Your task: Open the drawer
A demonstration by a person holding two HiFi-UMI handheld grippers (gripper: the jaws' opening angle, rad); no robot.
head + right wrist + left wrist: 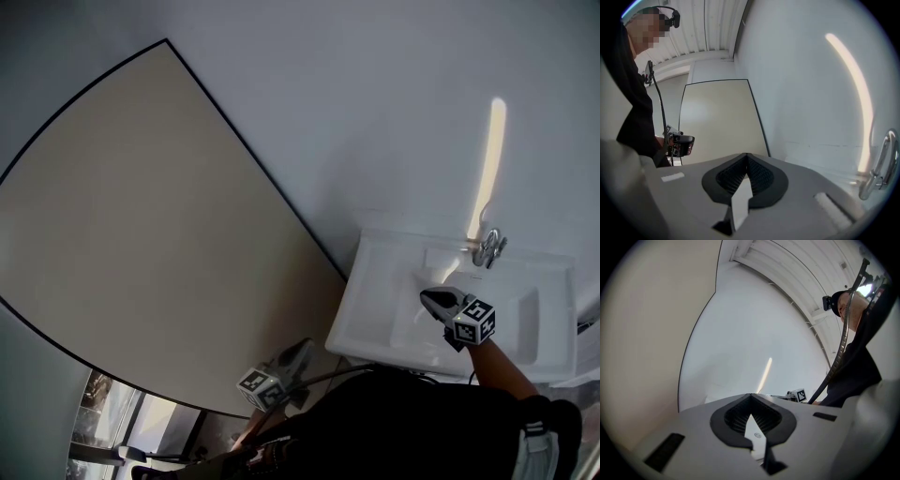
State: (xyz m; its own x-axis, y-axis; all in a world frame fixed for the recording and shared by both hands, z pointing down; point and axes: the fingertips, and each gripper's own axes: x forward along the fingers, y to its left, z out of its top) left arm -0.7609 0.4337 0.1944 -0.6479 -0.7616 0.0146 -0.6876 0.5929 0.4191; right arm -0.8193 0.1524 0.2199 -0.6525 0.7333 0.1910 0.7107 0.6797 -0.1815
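White porcelain and white wall fill the views, but no drawer shows in any of them. It may sit under the white rectangular washbasin (375, 305) at the near right, though the basin's rim and the person's dark sleeve (422, 422) hide that space, so I cannot place it for sure.

The right gripper (427, 296) hovers over the basin's bowl and points toward the curved chrome tap (487, 246) at the far edge. Its jaws are pressed together with nothing between them. The left gripper (303, 347) hangs just left of the basin, in front of the large beige panel with a thin black border (141, 234). Its jaws are also closed and empty. A plain white wall (394, 112) rises behind everything.

Locating the drawer seems to be the step in hand. To do it well, bring one gripper down below the basin's near edge until the drawer front and its pull are in sight. Spread the jaws before reaching the pull, take it squarely, then draw straight back and level so the drawer does not jam.
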